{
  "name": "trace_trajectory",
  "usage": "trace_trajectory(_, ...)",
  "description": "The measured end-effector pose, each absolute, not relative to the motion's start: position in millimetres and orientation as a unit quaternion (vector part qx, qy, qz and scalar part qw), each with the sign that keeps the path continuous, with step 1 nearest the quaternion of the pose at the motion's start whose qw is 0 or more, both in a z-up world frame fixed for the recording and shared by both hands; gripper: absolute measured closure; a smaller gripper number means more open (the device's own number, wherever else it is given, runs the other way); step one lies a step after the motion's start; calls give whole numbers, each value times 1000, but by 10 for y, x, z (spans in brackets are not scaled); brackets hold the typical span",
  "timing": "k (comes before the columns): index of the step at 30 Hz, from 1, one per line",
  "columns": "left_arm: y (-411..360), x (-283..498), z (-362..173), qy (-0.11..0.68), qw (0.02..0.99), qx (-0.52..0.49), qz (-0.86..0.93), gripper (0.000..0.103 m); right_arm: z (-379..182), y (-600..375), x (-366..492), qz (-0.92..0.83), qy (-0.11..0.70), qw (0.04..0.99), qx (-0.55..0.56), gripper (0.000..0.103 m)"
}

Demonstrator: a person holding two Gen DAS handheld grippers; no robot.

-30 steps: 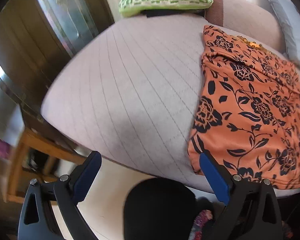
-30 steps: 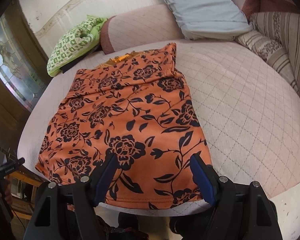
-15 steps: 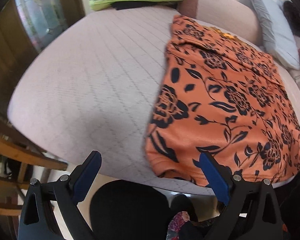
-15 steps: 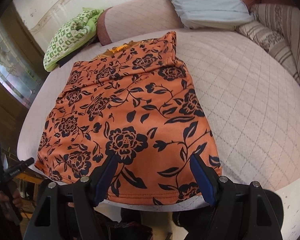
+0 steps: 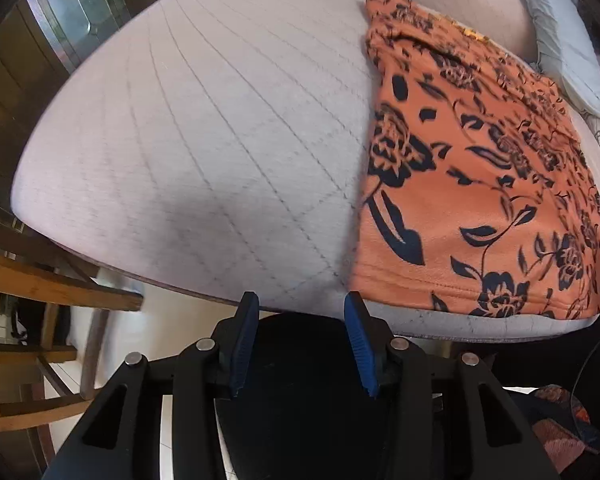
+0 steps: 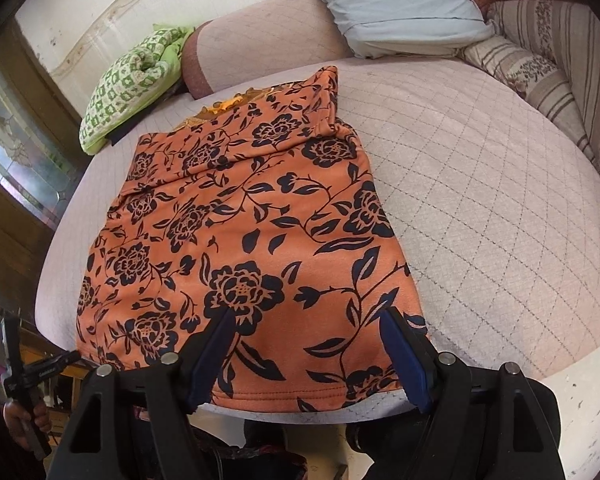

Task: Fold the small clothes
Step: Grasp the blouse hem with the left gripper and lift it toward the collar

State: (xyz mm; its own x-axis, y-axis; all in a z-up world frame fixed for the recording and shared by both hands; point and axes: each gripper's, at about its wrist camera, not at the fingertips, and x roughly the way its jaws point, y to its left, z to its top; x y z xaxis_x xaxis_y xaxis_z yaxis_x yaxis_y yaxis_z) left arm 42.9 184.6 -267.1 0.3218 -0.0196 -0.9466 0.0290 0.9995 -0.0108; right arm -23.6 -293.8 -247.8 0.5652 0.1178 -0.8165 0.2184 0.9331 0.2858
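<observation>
Beside the blurred orange garment [image 5: 480, 184], left gripper [image 5: 300, 308] narrowing on nothing; right gripper [image 6: 308, 336] wide, hem partly hidden.

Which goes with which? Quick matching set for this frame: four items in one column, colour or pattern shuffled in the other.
Items:
1. garment
2. pillow
3. folded cloth
4. mattress cover

Descriptions:
A. green and white check
B. pale pink, diamond quilting
C. orange with dark flowers
D. plain light blue

Pairs: 1-C, 2-D, 3-A, 4-B
</observation>
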Motion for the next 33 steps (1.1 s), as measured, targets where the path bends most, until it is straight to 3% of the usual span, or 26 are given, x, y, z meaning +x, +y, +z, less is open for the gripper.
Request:
trace_trajectory(2,1818,430,-2551,568,823,-8,-26,52,-2479,-2966,-234,-28,464,865,187,25)
trace_trajectory(4,1752,464,-2480,557,829,-21,-39,29,-2483,-2993,-231,-31,464,865,191,26)
trace_trajectory(9,1450,657,-2538,536,840,-14,-82,28,-2503,-3225,-274,-32,462,855,234,25)
trace_trajectory(11,1449,702,-2639,540,835,-22,-103,41,-2553,-3390,-322,-37,463,845,266,25)
trace_trajectory(12,1446,740,-2686,544,831,-28,-110,58,-2584,-3466,-345,-38,462,840,283,25)
trace_trajectory(13,1448,759,-2733,549,828,-34,-113,67,-2625,-3538,-366,-37,462,834,300,25)
trace_trajectory(16,1455,710,-2727,533,834,-46,-137,84,-2795,-3691,-391,-37,469,813,342,26)
trace_trajectory(22,1403,704,-2700,526,833,-40,-168,84,-3142,-3769,-232,-54,504,787,351,30)
trace_trajectory(26,1471,766,-2746,531,828,-68,-166,84,-3277,-3633,-150,-50,542,776,318,58)
trace_trajectory(29,1464,757,-2728,530,826,-68,-177,84,-3306,-3520,-117,-67,557,780,277,66)
trace_trajectory(30,1435,758,-2727,530,826,-60,-181,86,-3303,-3512,-117,-68,556,781,275,76)
trace_trajectory(31,1409,750,-2727,530,826,-52,-184,95,-3298,-3505,-116,-69,556,782,272,82)
trace_trajectory(33,1370,723,-2742,535,821,-42,-194,97,-3294,-3499,-120,-60,556,784,269,87)
